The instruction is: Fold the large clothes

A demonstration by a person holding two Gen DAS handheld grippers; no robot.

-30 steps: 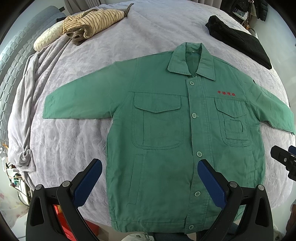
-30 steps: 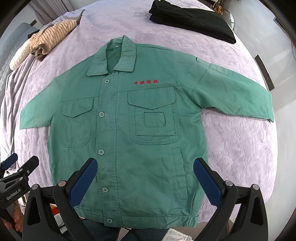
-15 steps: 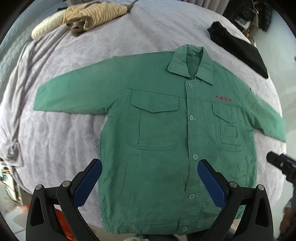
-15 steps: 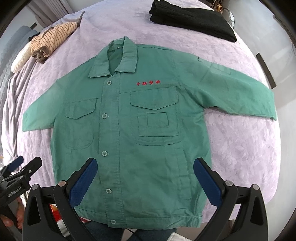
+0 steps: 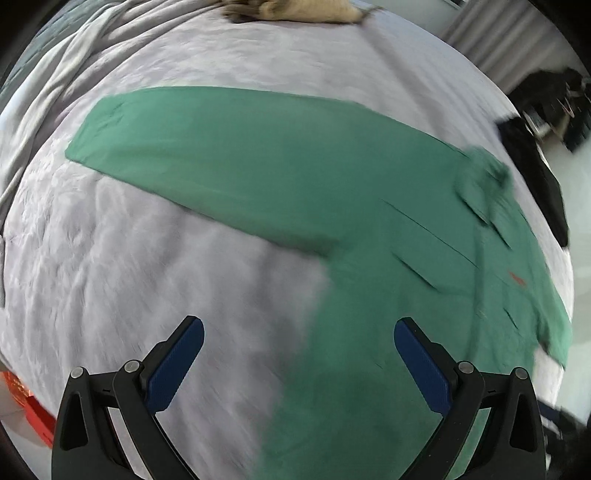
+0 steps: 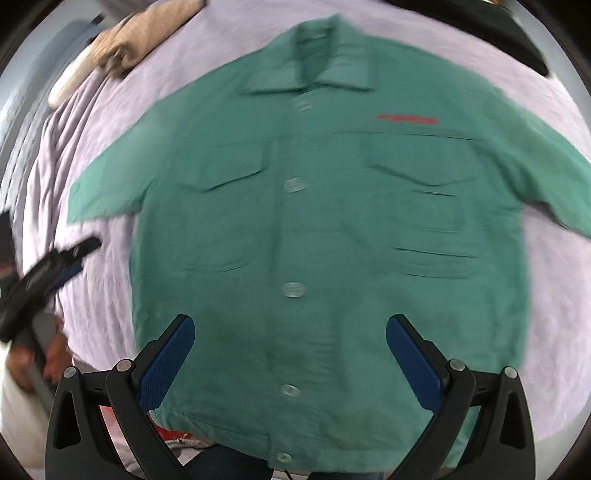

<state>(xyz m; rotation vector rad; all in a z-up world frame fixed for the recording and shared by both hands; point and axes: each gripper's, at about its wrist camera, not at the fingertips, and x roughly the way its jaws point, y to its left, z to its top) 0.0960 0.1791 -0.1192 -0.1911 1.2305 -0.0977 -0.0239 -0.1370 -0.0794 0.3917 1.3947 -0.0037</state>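
A green button-up work jacket (image 6: 314,221) lies flat and face up on the lilac bedspread (image 6: 122,258), sleeves spread. In the left wrist view its left sleeve (image 5: 221,147) stretches across the bed toward the upper left. My left gripper (image 5: 299,354) is open and empty, low over the jacket's left side edge; it also shows at the left of the right wrist view (image 6: 55,266). My right gripper (image 6: 290,347) is open and empty above the jacket's lower front, near the button line.
A beige striped garment (image 6: 147,33) and a pillow lie at the far left of the bed. Folded black clothes (image 5: 535,177) lie at the far right. A red object (image 5: 29,410) sits below the bed's near edge.
My left gripper swung left and down toward the left sleeve and side edge. My right gripper moved in closer over the jacket's front. Both views are motion-blurred. Both stay open.
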